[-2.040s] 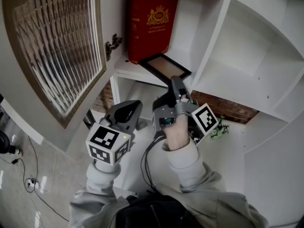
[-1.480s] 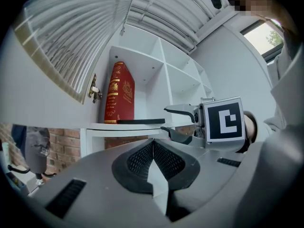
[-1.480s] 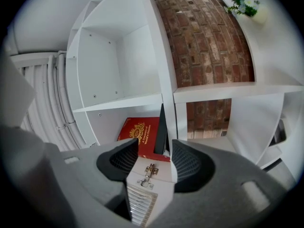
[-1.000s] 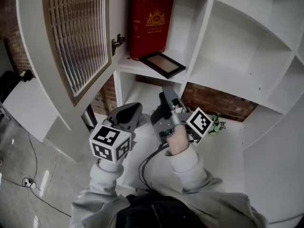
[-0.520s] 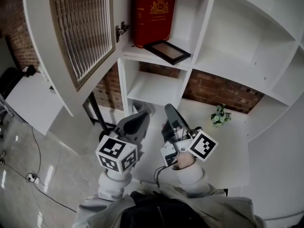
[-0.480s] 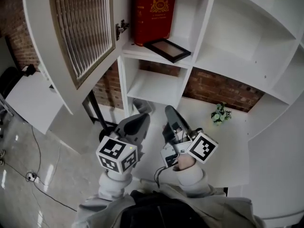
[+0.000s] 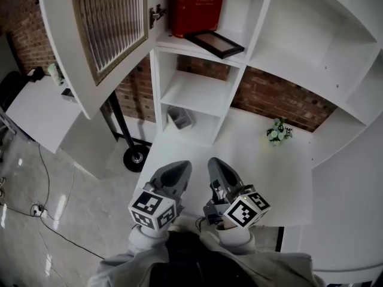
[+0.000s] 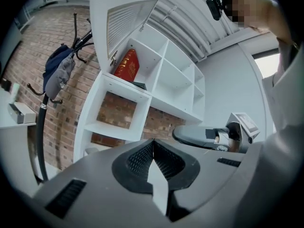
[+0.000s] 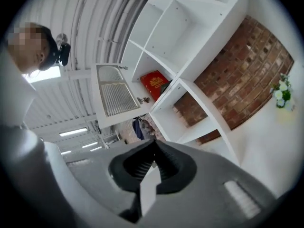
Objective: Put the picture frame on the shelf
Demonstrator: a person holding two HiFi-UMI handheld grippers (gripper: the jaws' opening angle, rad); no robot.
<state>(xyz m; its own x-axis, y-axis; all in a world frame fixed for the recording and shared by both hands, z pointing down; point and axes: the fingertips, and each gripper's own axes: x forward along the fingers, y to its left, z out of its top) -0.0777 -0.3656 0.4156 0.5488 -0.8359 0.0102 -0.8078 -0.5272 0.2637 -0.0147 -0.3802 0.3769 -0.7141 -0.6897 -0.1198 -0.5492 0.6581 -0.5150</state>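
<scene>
Picture frame (image 7: 214,43), black-rimmed and rectangular, lies flat in the upper left compartment of the white shelf unit (image 7: 200,94). It sits beside a tall red book (image 7: 197,8) cut off by the top edge. Well nearer, the left gripper (image 7: 179,167) and right gripper (image 7: 214,163) hover side by side, jaws closed and empty. Gripper views show the frame only as a dark sliver.
</scene>
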